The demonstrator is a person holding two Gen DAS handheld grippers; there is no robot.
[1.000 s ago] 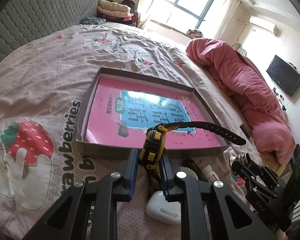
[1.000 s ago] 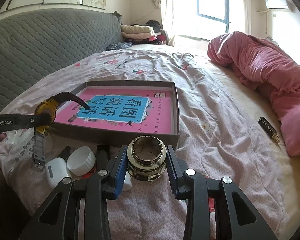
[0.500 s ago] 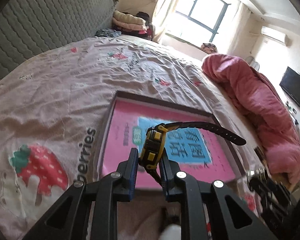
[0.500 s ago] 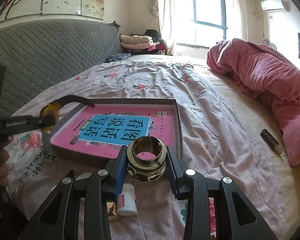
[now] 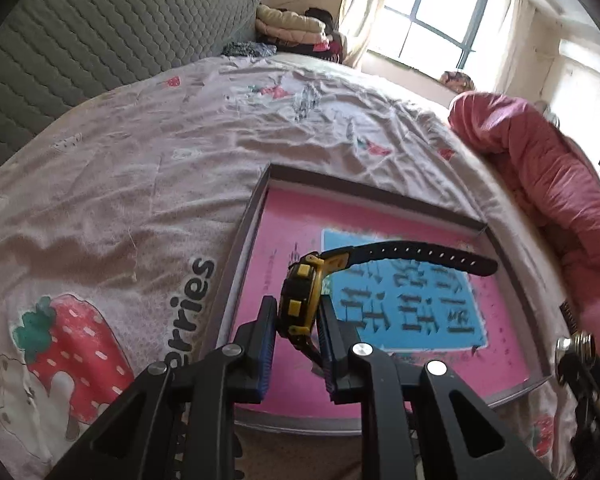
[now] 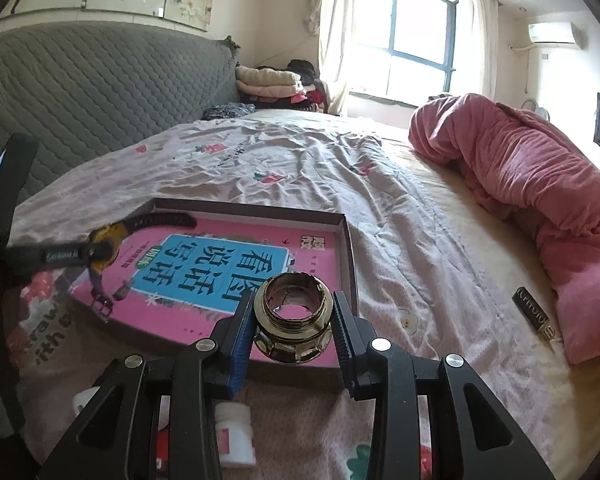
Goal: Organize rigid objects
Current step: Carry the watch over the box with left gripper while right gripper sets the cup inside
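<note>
Now yellow watch (image 5: 300, 300) clamped between left jaws, brass ring (image 6: 294, 326) between right.

"看图说话" on box (image 6: 204, 264) (bedsheet (image 5: 100, 200): "...rries")

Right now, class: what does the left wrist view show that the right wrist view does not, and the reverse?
Left wrist only: the large strawberry print on the sheet.
Right wrist only: the white bottle, the small black case, and the brass ring gripped close up.
Both: the shallow box, the yellow watch and the pink quilt.
</note>
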